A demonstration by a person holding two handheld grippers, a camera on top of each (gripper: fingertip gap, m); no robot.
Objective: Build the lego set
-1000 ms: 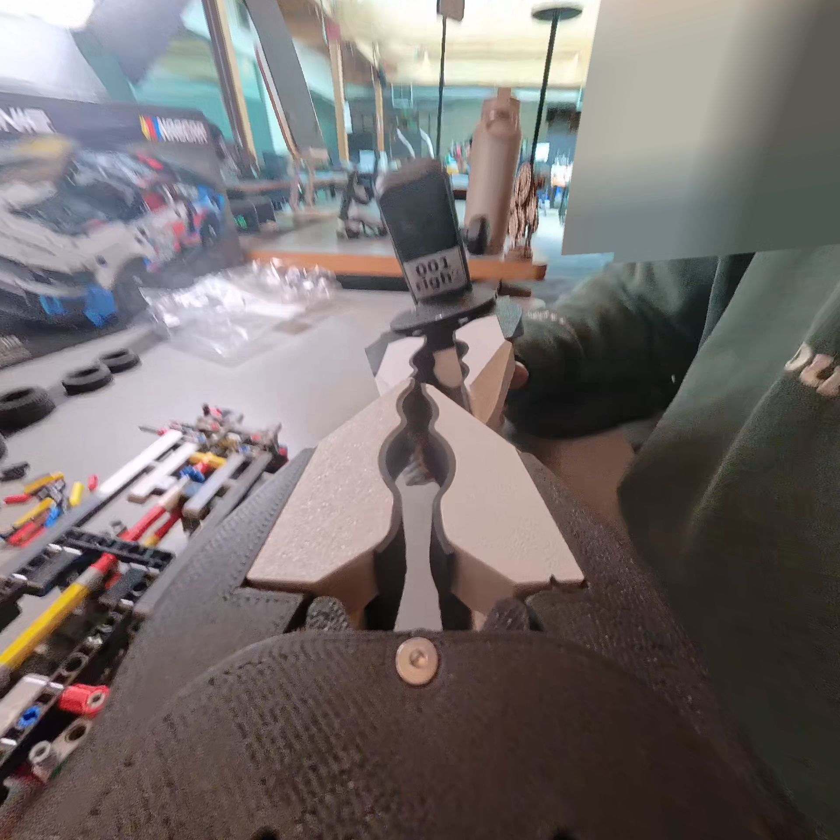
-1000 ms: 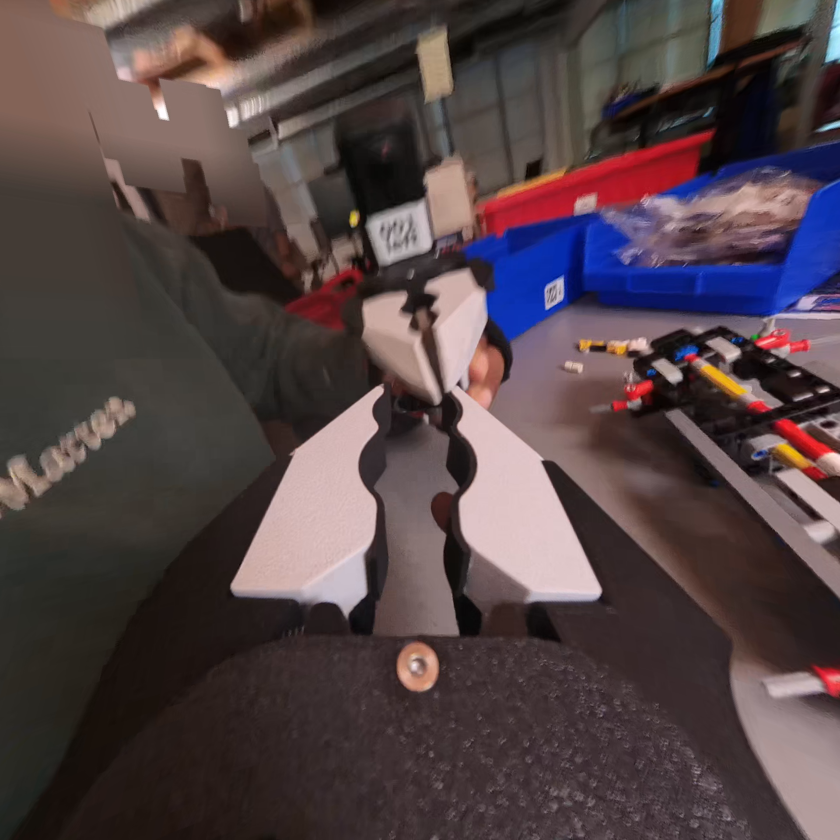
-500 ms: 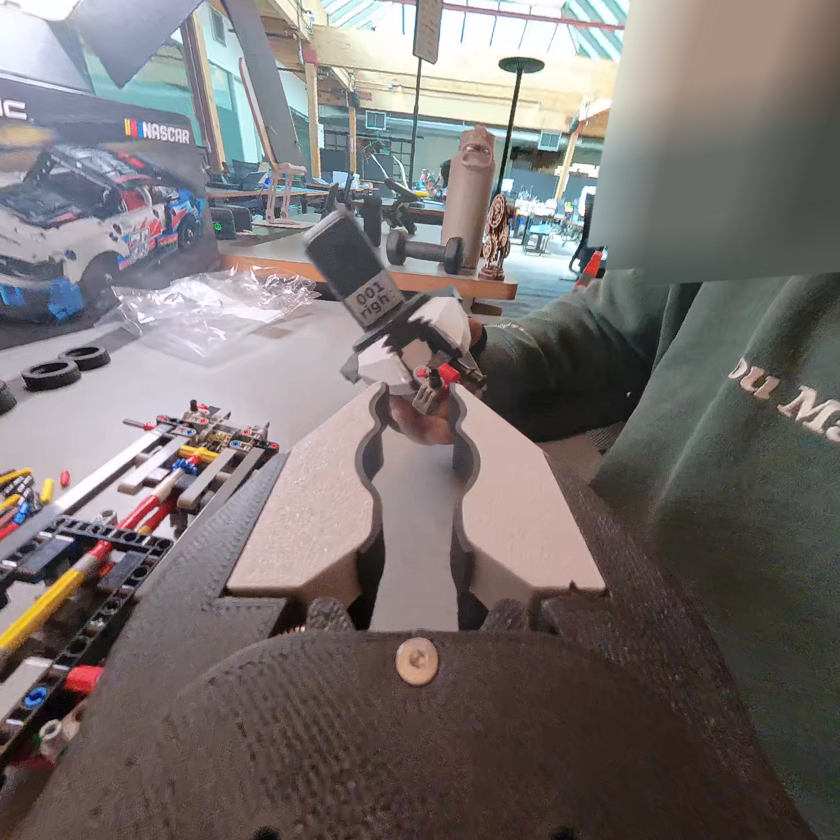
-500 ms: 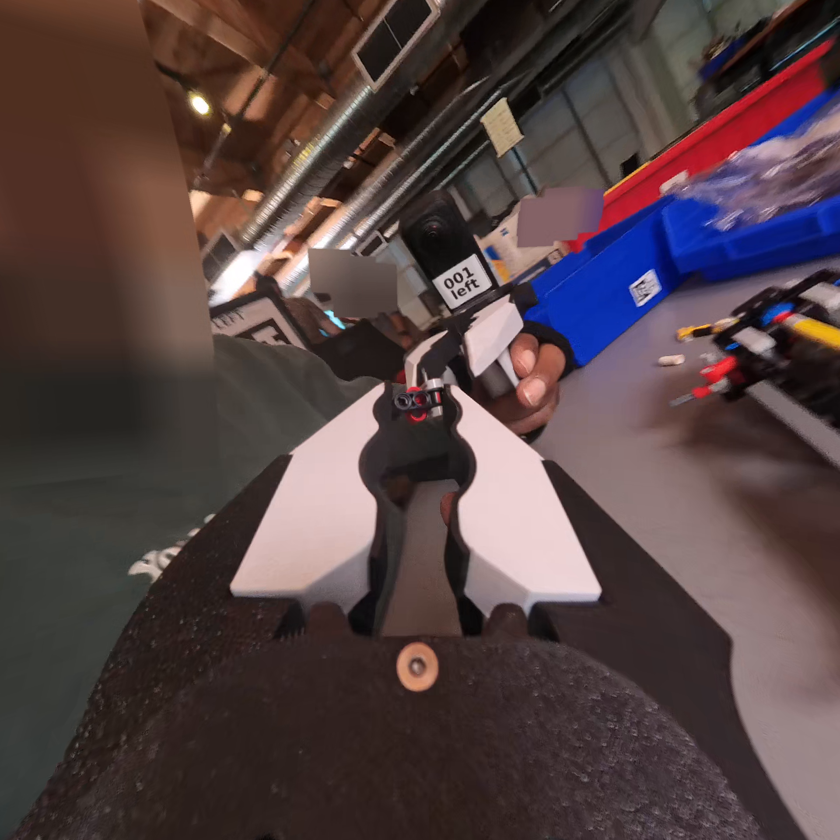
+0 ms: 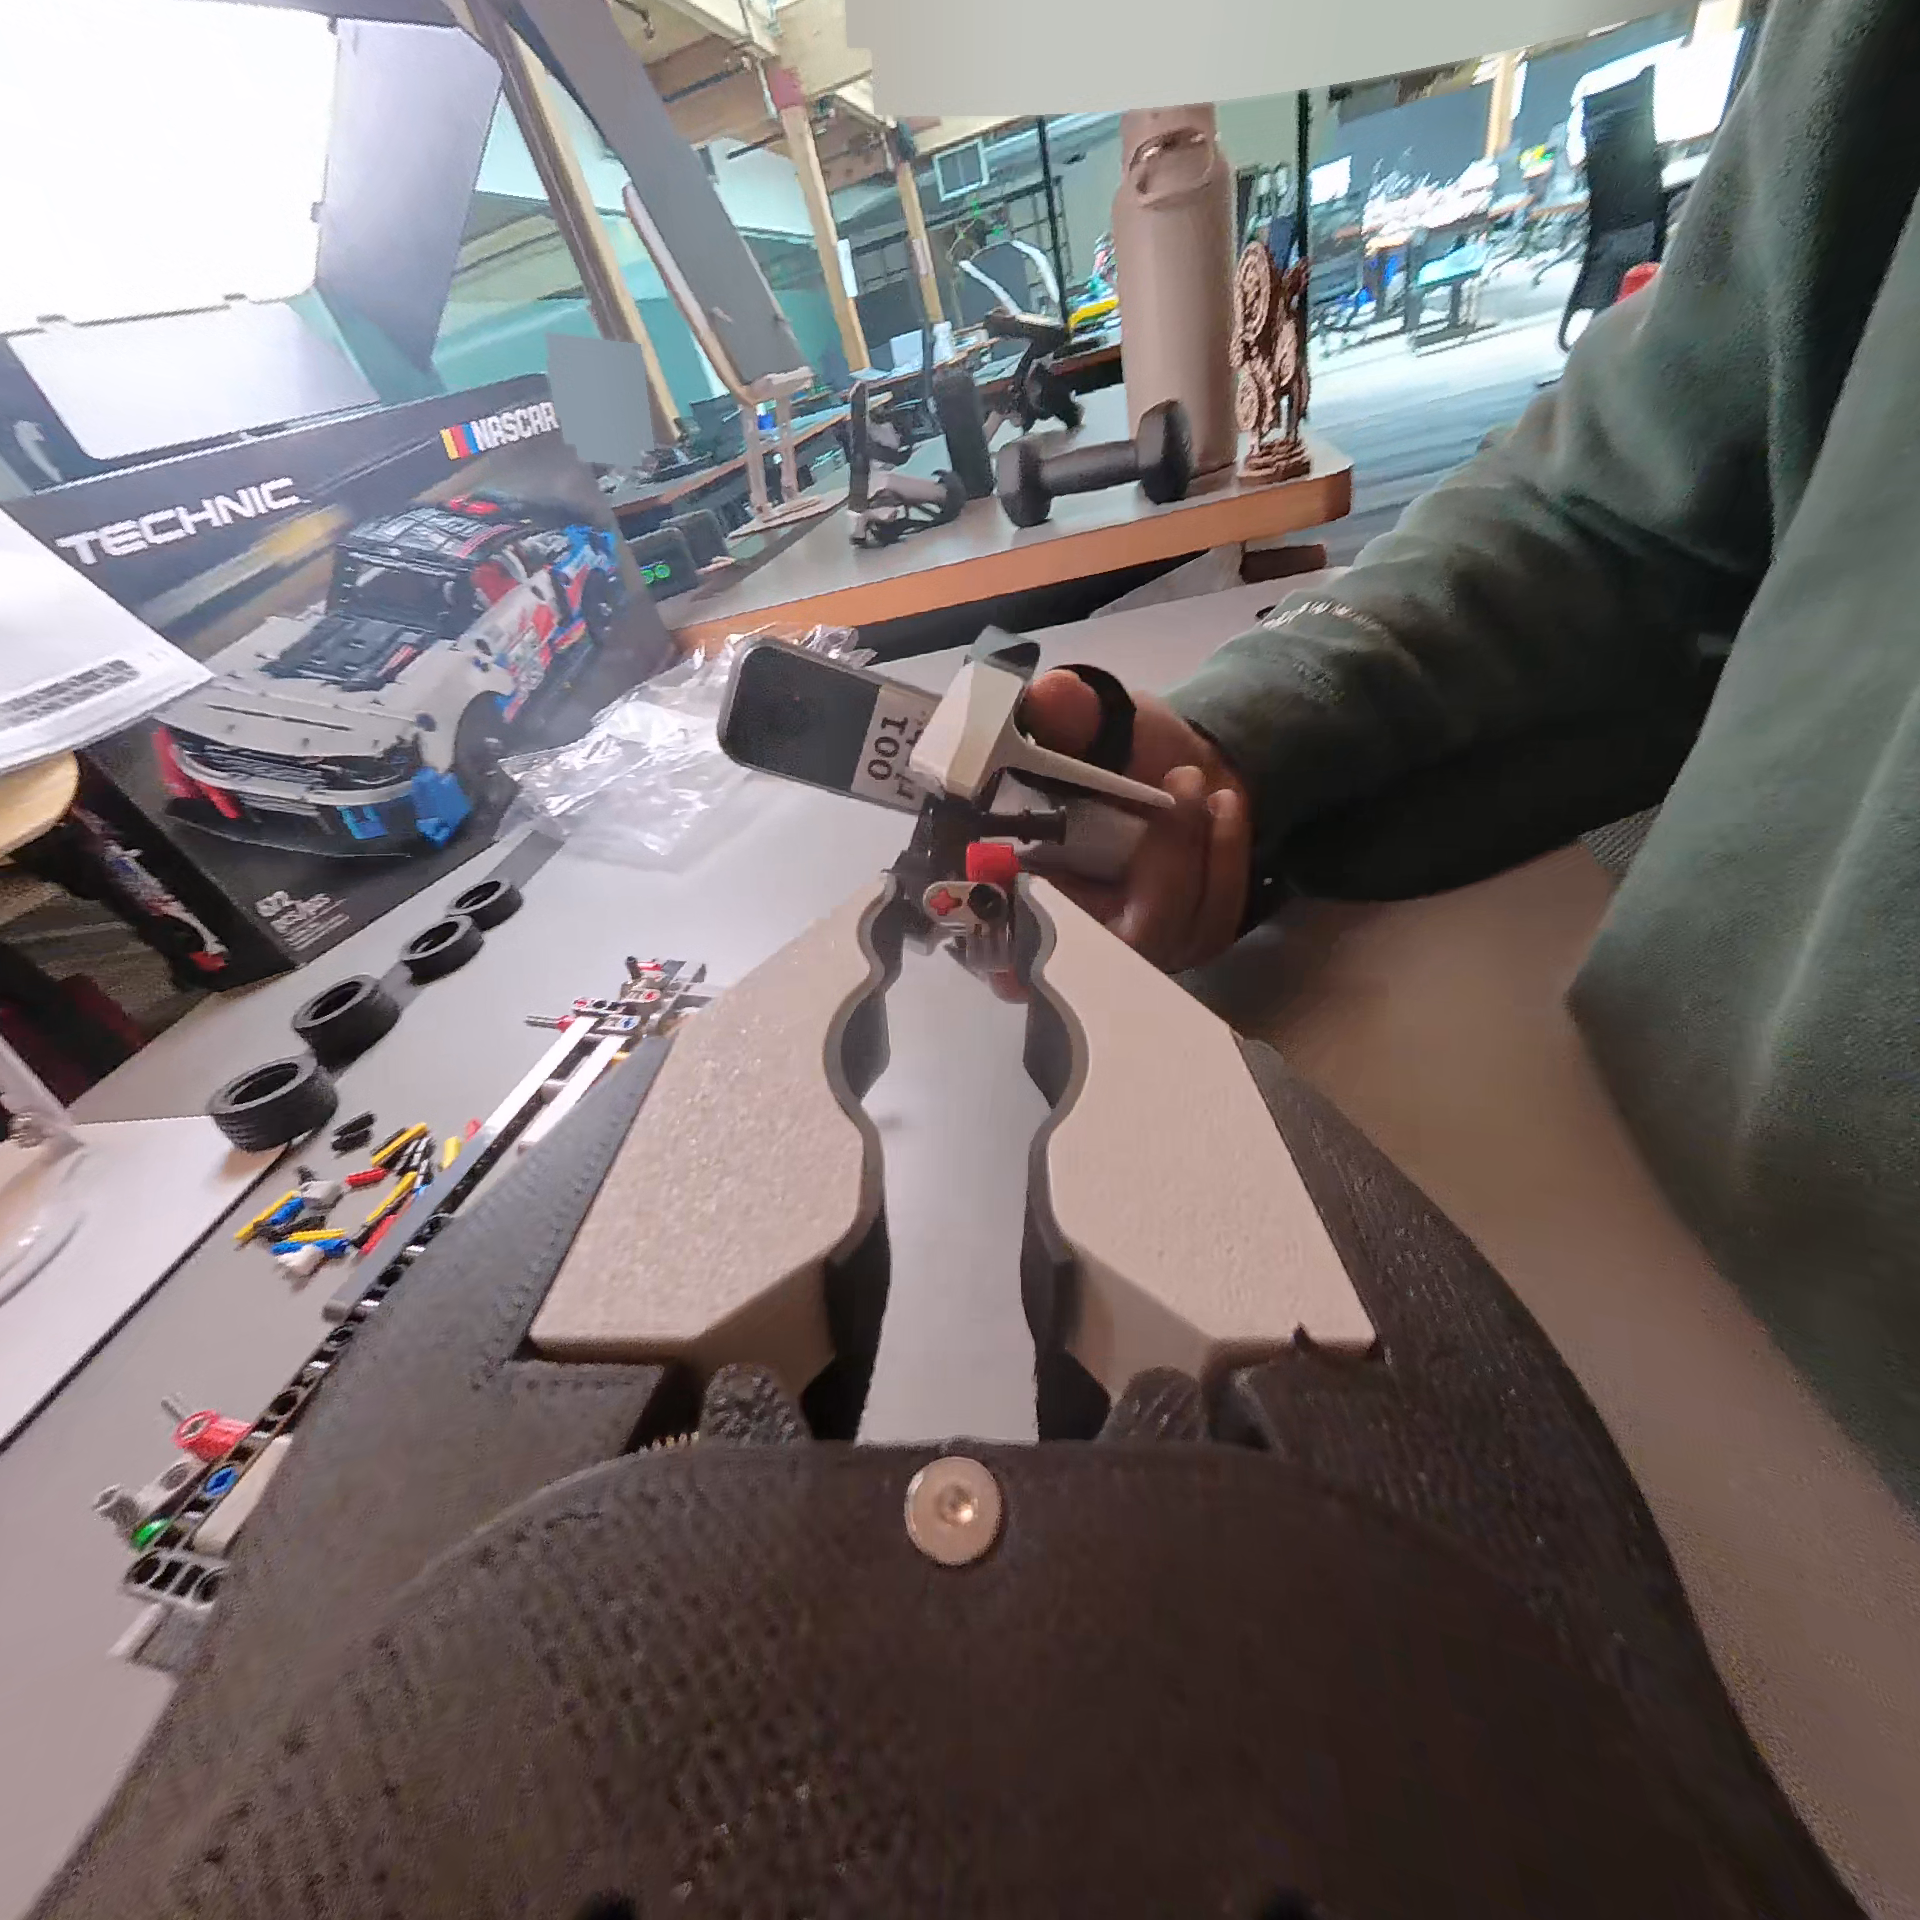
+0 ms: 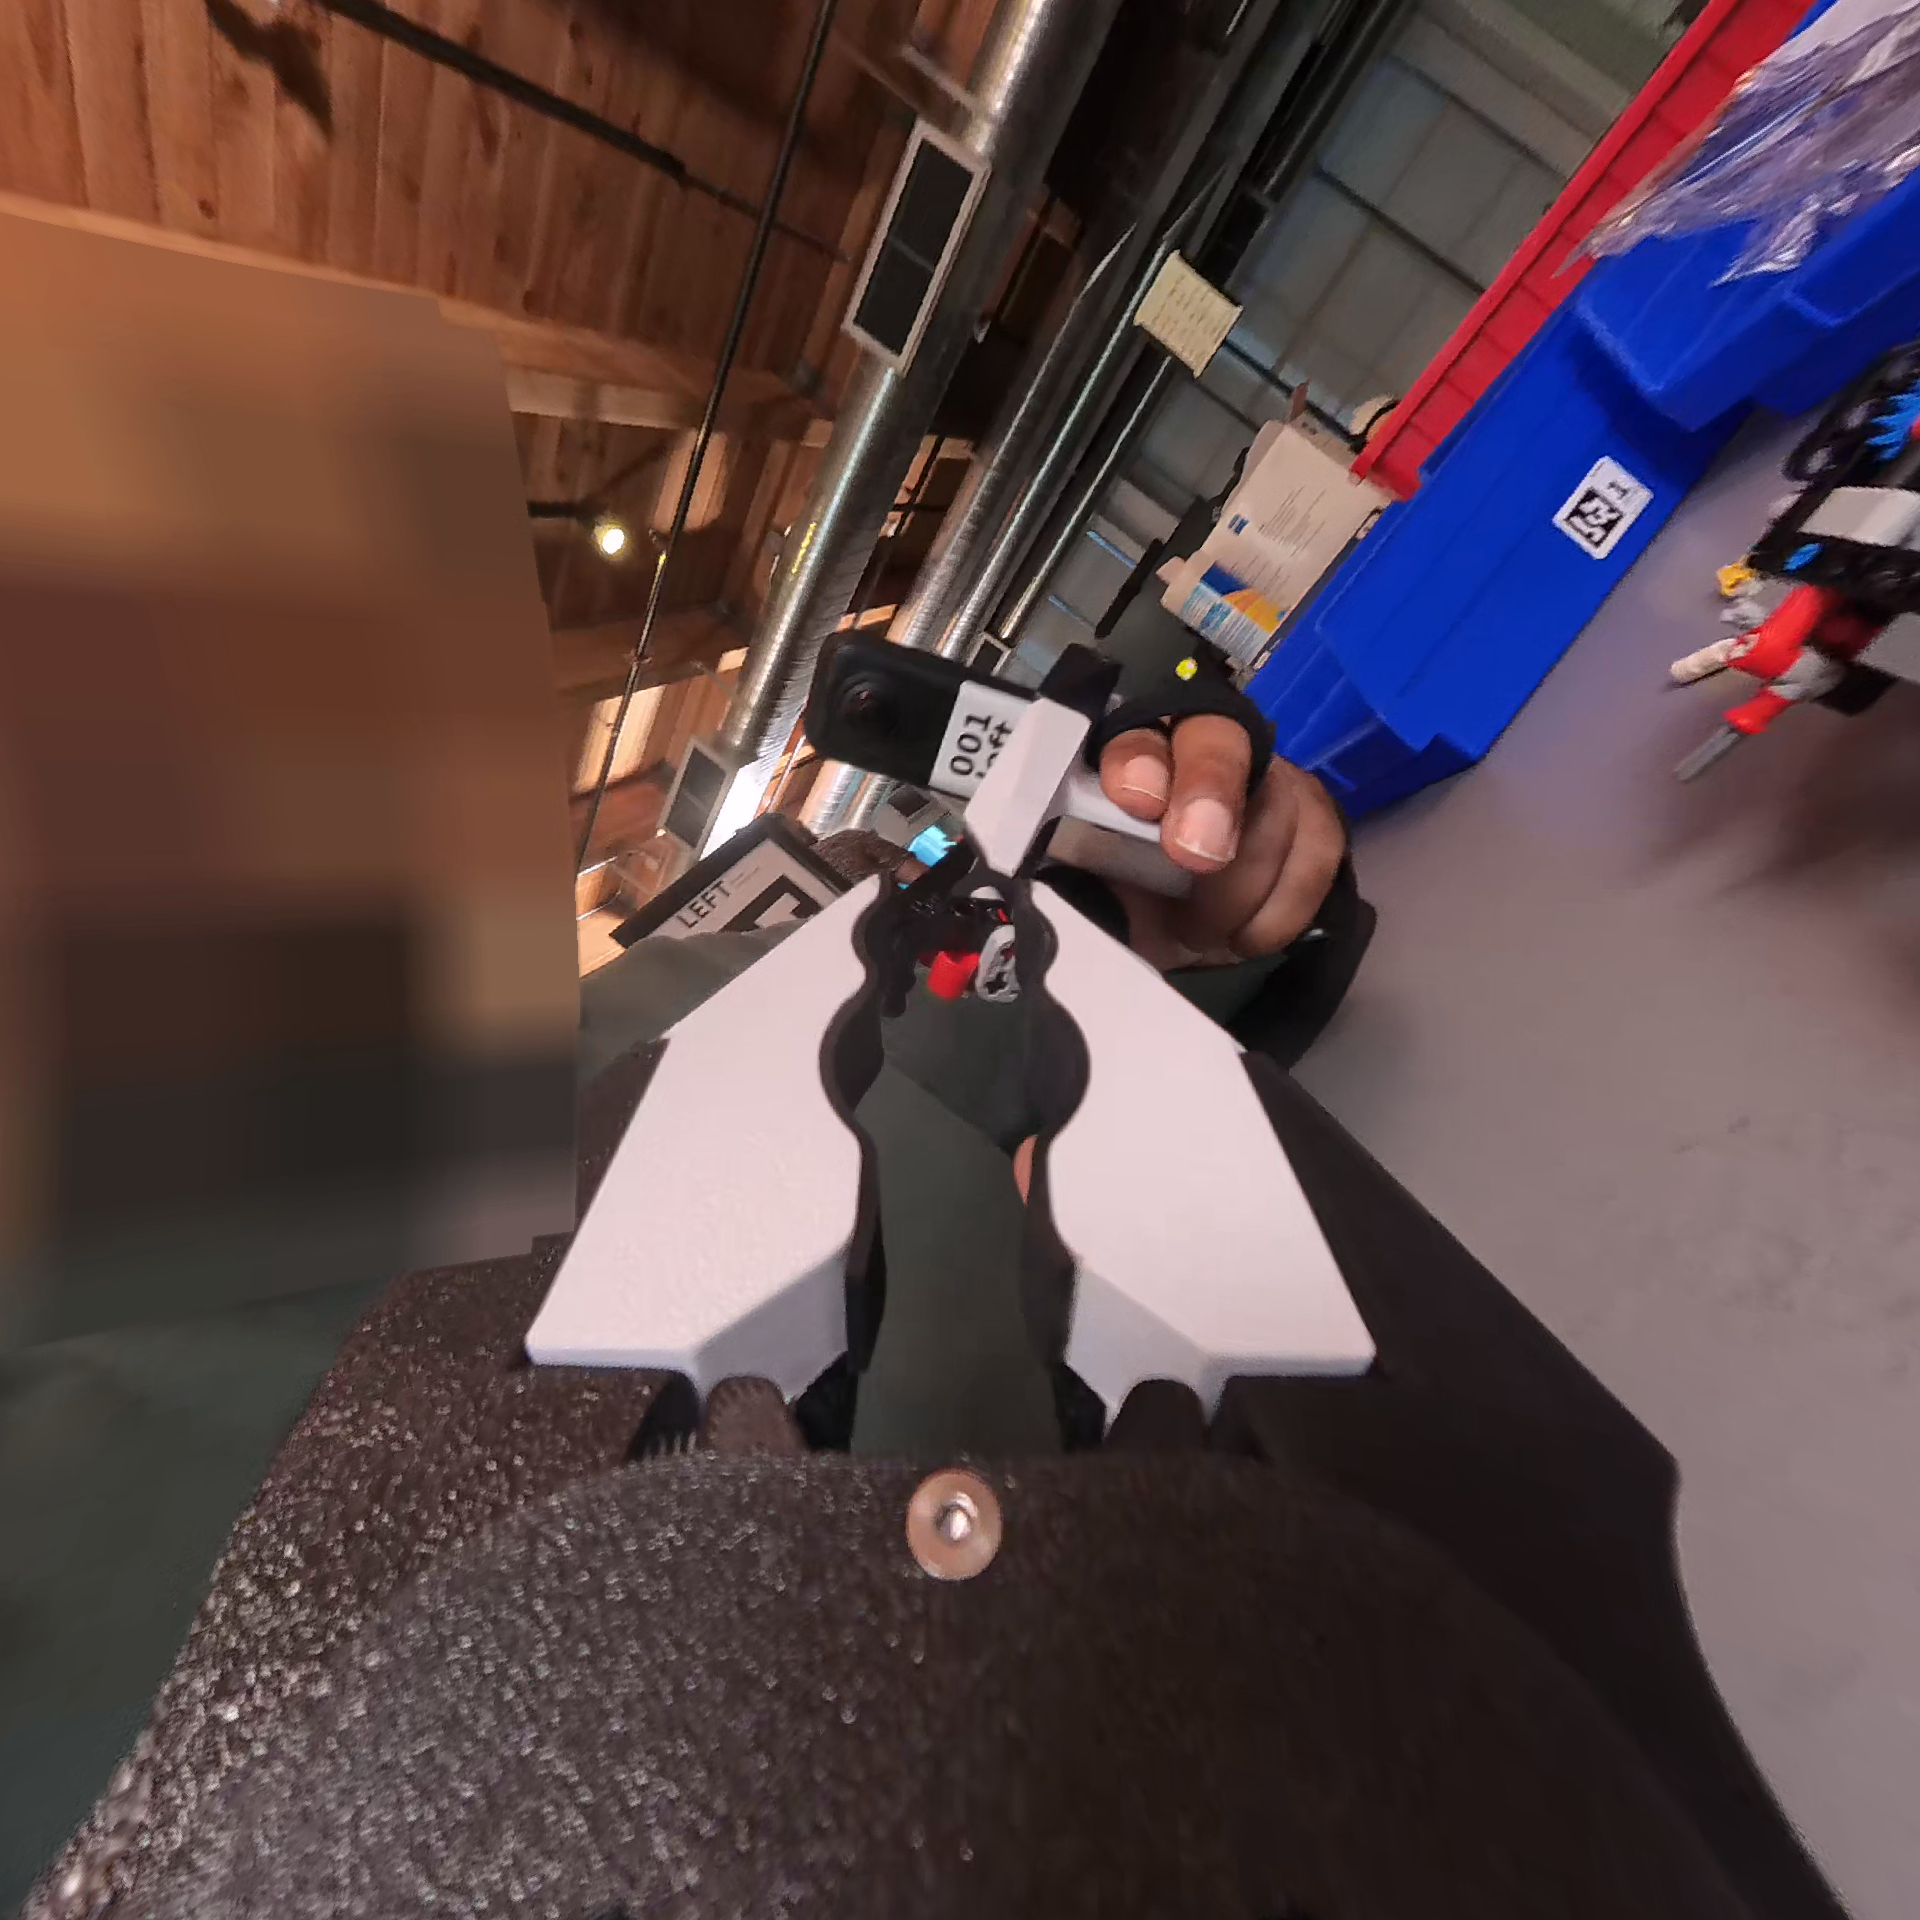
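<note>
Both grippers meet mid-air: left gripper (image 5: pixel 954 925) and right gripper (image 6: pixel 961 940) each pinch the same small lego piece (image 5: pixel 961 902).

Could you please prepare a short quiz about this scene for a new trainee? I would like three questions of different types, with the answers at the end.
1. Count: how many loose black tyres lie on the table?
2. True or false: the small lego piece lies flat on the table.
3. Choose one: what stands next to the dumbbell on the far desk? A) a grey bottle B) a red bucket C) a green plant

Key
1. Four.
2. False: it is up in the air, between the fingertips of the right gripper.
3. A.
</note>
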